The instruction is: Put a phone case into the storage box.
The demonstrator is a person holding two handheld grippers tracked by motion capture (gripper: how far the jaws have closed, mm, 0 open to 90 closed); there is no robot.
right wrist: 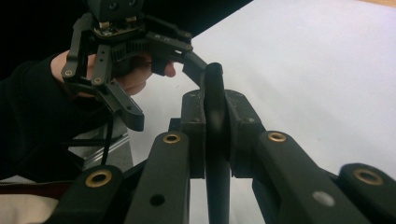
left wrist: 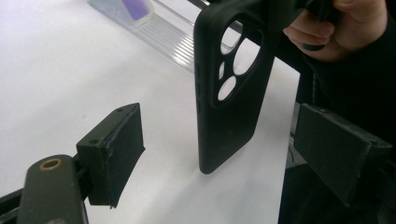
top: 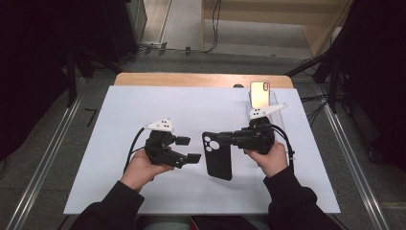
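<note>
A black phone case (top: 218,154) with round camera cutouts hangs just above the white sheet, held at its top end by my right gripper (top: 224,139), whose jaws are shut on it. In the right gripper view the case's thin edge (right wrist: 215,121) is clamped between the two pads (right wrist: 194,126). My left gripper (top: 188,149) is open just to the left of the case, pointing at it. In the left gripper view its pads (left wrist: 114,147) stand wide apart, and the case (left wrist: 229,93) hangs farther off between them, untouched. In the right gripper view the left gripper (right wrist: 166,93) faces me, jaws apart.
A phone (top: 260,93) with a pale glowing screen leans in a clear plastic stand (left wrist: 163,30) at the back right of the white sheet (top: 143,105). The sheet covers a wooden table (top: 191,79). Dark equipment and cables surround the table.
</note>
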